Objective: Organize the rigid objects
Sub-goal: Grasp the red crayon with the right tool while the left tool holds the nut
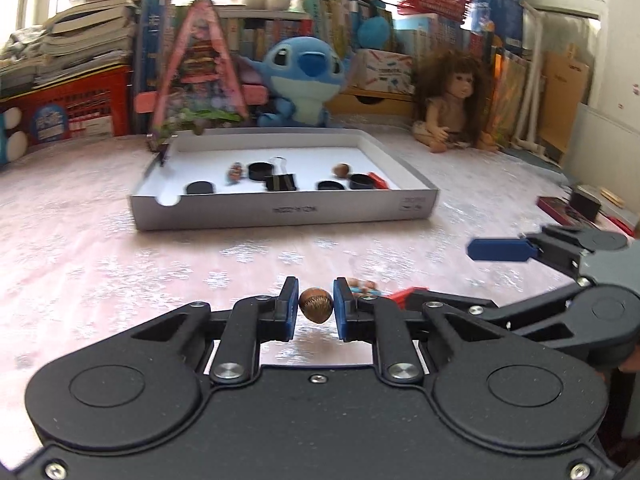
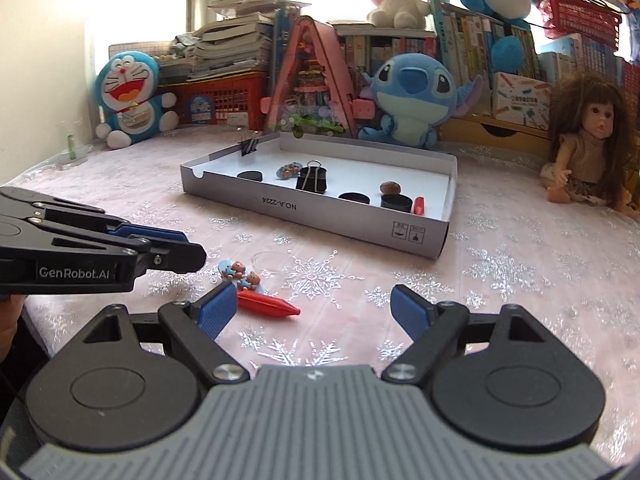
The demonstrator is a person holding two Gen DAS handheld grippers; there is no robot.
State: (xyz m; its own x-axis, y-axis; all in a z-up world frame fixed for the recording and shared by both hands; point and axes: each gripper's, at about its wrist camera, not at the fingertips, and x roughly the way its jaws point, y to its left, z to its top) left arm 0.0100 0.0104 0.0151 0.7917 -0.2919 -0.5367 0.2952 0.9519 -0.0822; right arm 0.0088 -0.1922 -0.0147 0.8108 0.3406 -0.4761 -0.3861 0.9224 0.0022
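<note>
- Walnut point(image 1: 315, 305) sits clamped between the blue pads of the left claw point(image 1: 316, 306), lifted just clear of the bench point(image 1: 100, 264), likely for carrying to the tray point(image 1: 280, 212).
- Right claw point(image 2: 310, 312) hangs with jaws apart, nothing between the pads; the red crayon point(image 2: 268, 306) lies just ahead of its left finger.
- Farther out, the tray already holds a matching nut point(image 2: 390, 188), caps and binder clips.

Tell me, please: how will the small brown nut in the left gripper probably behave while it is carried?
The nut looks hard and ridged, so the left gripper probably holds it without crushing it. Its rounded shape touches the pads at small spots only, so it may twist or slip. If dropped, it would likely roll.
</note>
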